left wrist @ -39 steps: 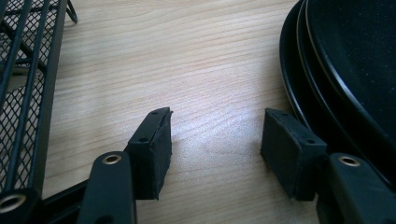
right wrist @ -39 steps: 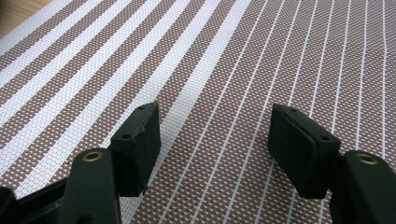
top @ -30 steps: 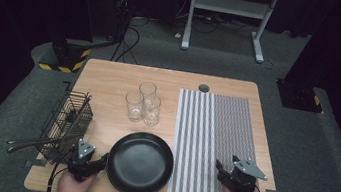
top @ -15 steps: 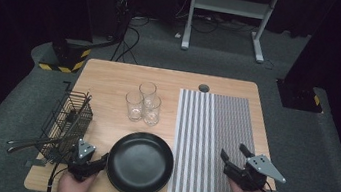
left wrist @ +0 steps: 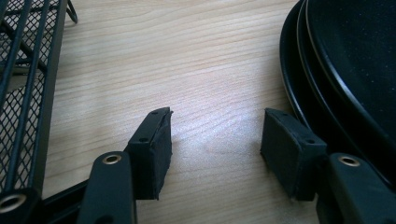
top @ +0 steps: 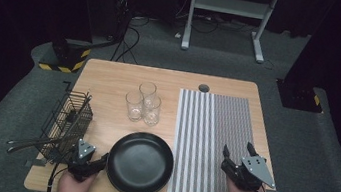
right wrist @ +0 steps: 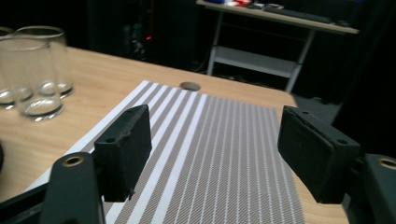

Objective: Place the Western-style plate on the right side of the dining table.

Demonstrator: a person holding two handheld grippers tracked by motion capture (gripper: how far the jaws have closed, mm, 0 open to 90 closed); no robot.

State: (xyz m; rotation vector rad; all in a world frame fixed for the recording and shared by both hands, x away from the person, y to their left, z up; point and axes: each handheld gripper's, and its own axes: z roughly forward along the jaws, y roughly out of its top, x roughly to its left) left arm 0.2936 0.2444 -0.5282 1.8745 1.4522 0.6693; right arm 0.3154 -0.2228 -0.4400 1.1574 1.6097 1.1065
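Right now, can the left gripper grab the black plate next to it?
Probably yes. The left gripper is open beside the black plate, with bare table between its jaws and nothing blocking the rim.

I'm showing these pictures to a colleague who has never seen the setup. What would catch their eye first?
Probably the black plate at the table's near edge, dark against the pale wood, with the left gripper open beside its rim. Next, the striped mat on the right half, the right gripper open above its near end, and three clear glasses mid-table.
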